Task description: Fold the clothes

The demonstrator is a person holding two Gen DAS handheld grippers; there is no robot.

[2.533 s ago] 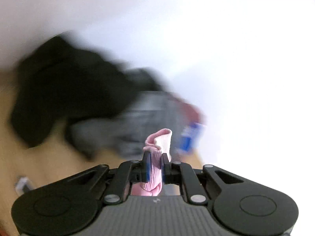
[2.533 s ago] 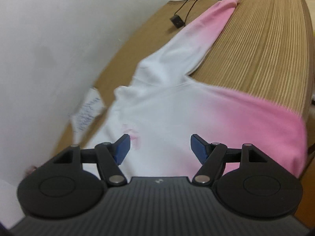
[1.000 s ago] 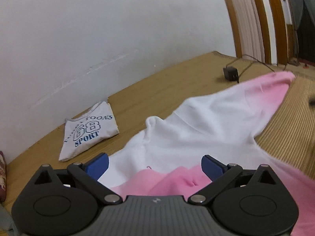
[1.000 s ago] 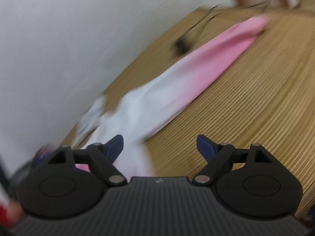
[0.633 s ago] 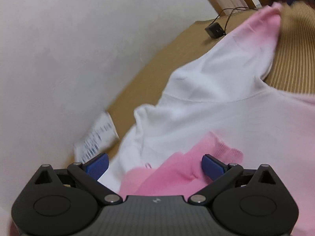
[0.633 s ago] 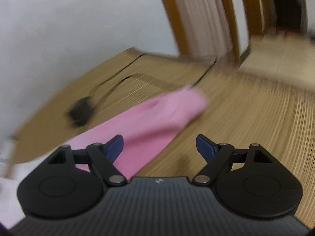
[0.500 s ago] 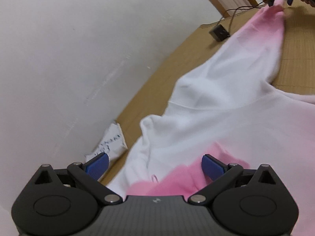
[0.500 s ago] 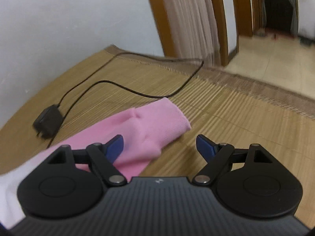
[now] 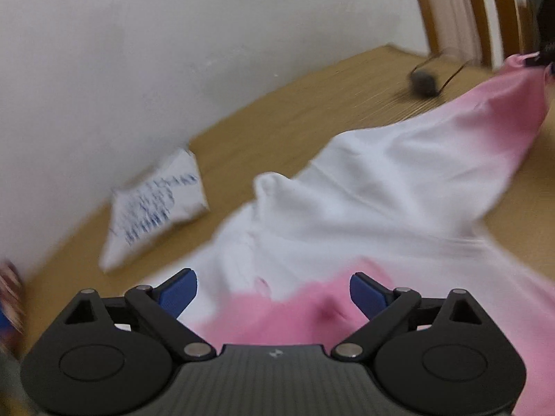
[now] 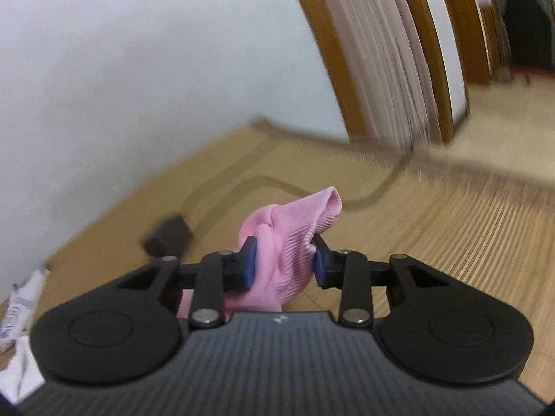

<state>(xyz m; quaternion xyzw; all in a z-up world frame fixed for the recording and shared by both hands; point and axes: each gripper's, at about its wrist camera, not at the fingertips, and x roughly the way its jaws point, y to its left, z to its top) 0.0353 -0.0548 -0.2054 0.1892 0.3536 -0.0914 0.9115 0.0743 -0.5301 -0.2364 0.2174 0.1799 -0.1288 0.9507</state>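
Since the frame half a second earlier, the right gripper (image 10: 282,260) has closed on the ribbed pink cuff (image 10: 295,228) of the sweatshirt's far sleeve, which then lay flat on the mat between parted fingers; the cuff now stands bunched and lifted between the blue pads. The left gripper (image 9: 274,289) is wide open and grips nothing, hovering over the near, pink part of the white-and-pink sweatshirt (image 9: 364,201), where the other sleeve (image 9: 295,312) already lies folded across the body. The garment is spread on the woven mat (image 10: 451,242), its collar toward the wall at left. The held sleeve (image 9: 485,121) runs as a long band from the shoulder, near the left gripper, out to the far right, where the cuff is pinched at the edge of the left wrist view. The sleeve's long axis therefore points away from the body, and the right gripper alone is at its free end. Judged from this layout, the coming move would carry the cuff back along that axis, toward the left gripper and over the body. A folded printed T-shirt (image 9: 156,204) lies by the wall; a power adapter (image 10: 168,239) and its cable (image 10: 277,183) lie beyond the cuff.
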